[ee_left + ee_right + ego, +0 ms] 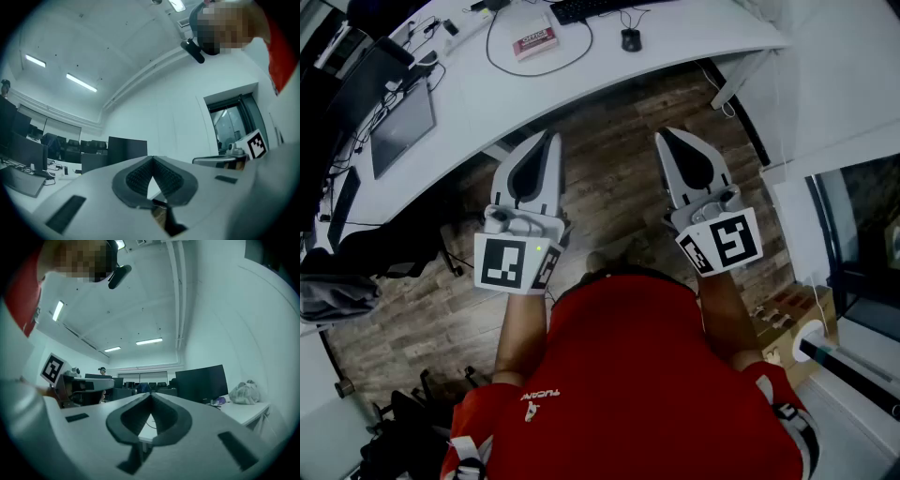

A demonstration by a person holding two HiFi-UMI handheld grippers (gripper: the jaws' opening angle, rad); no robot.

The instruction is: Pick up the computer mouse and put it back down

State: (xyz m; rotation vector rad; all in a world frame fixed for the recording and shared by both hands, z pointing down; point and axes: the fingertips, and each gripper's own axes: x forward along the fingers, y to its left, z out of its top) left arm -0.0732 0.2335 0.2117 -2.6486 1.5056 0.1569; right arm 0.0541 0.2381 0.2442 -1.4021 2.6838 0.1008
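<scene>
A small black computer mouse (630, 38) lies on the white desk (694, 37) at the top of the head view, its cable looping back toward a black keyboard (591, 7). Both grippers hang over the wooden floor, well short of the desk. My left gripper (549, 137) is shut, its tips meeting with nothing between them. My right gripper (662, 135) is shut and empty too. In the left gripper view the jaw tips (152, 158) touch; in the right gripper view the tips (151, 394) touch as well. The mouse is not seen in either gripper view.
A laptop (401, 127), cables and a pink box (534, 41) lie on the desk. A black office chair (356, 272) stands at the left. A cardboard box (787, 314) sits on the floor at the right. A dark monitor (199, 383) stands ahead.
</scene>
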